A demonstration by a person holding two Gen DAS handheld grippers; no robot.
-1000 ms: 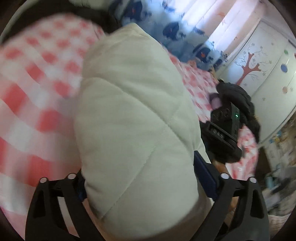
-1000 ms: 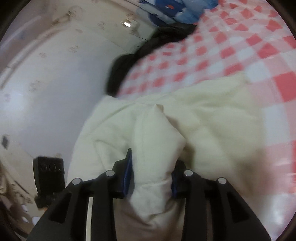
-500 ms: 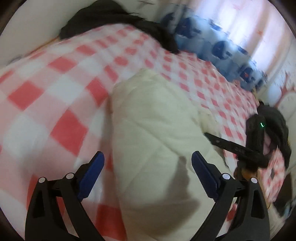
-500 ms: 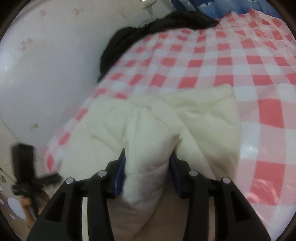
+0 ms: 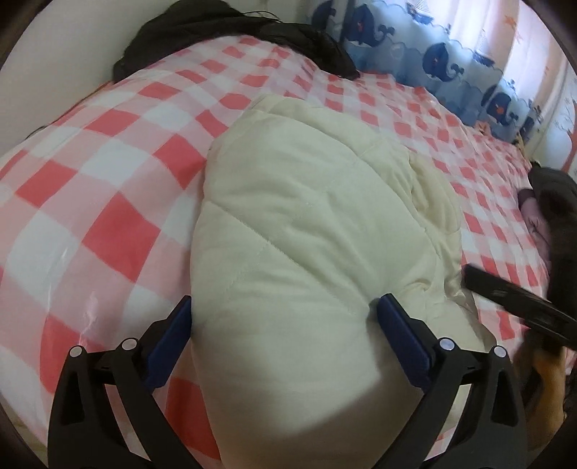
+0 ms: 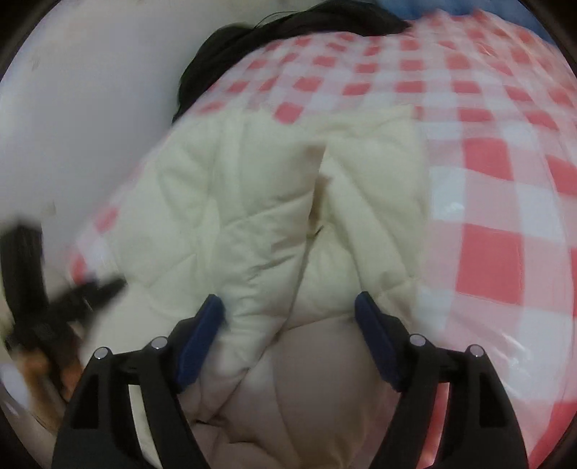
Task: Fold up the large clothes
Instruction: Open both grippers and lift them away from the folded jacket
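Observation:
A cream quilted jacket (image 5: 306, 223) lies bunched in a thick fold on the red-and-white checked bed cover (image 5: 108, 180). My left gripper (image 5: 285, 317) straddles its near end. Its jaws are opening wide, with the padded bulk between the blue pads and no squeeze on it. In the right wrist view the jacket (image 6: 252, 202) shows a raised fold between the pads of my right gripper (image 6: 290, 310). Those jaws are opening and the fold sags loose, clear of the right pad. The right gripper (image 5: 505, 292) also shows as a dark bar beside the jacket.
A black garment (image 5: 234, 25) is heaped at the far edge of the bed by the white wall (image 6: 90, 108). Another dark garment (image 5: 555, 194) lies at the right. A whale-print curtain (image 5: 432, 54) hangs behind. The blurred left gripper (image 6: 72, 299) is at the bed's left edge.
The right jaws went from pinching a narrow fold of the jacket to standing wide around it. The left view swung down onto the bed, and the jacket now lies on the cover.

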